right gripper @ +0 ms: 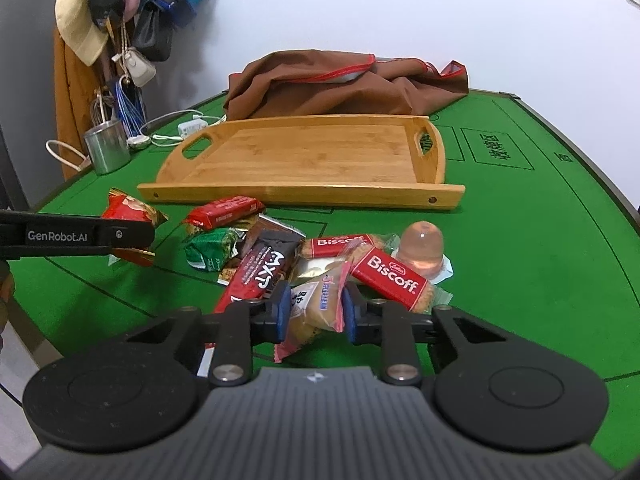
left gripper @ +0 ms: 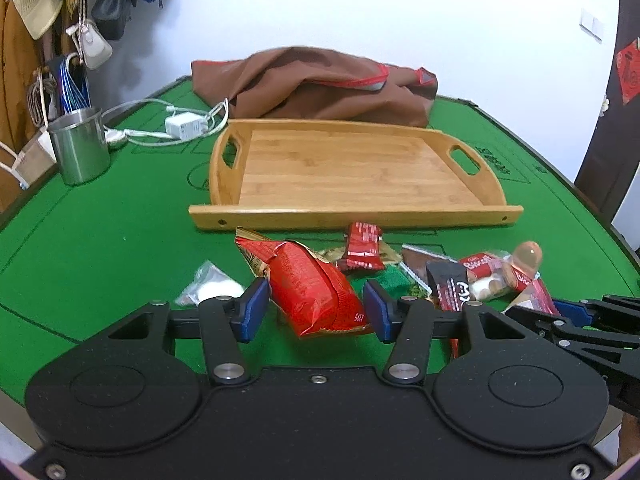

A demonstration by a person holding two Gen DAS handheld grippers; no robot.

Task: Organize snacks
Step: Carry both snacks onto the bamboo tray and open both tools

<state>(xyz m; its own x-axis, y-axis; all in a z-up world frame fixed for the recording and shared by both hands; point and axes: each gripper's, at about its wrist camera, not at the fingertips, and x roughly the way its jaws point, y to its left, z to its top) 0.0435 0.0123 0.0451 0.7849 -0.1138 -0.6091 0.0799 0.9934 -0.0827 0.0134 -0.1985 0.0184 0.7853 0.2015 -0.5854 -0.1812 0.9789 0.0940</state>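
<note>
My left gripper [left gripper: 316,304] is shut on a red snack bag [left gripper: 308,288], its blue pads against both sides; the right wrist view shows the same bag [right gripper: 130,212] at that gripper's tip [right gripper: 136,236]. My right gripper [right gripper: 314,308] is shut on a clear-wrapped cake with pink edges [right gripper: 316,308]. Snacks lie heaped on the green felt: two Biscoff packs [right gripper: 394,276], a dark bar [right gripper: 264,268], a green pack [right gripper: 210,250], a small red pack [right gripper: 226,210] and a jelly cup [right gripper: 422,246]. The wooden tray [left gripper: 352,216] [right gripper: 300,194] behind them holds nothing.
A steel cup [left gripper: 80,148] and a white charger with its cable [left gripper: 184,126] stand at the table's left rear. Brown cloth [left gripper: 320,84] is bunched behind the tray. A small white packet [left gripper: 212,286] lies left of the red bag. Bags and hats hang at the left wall.
</note>
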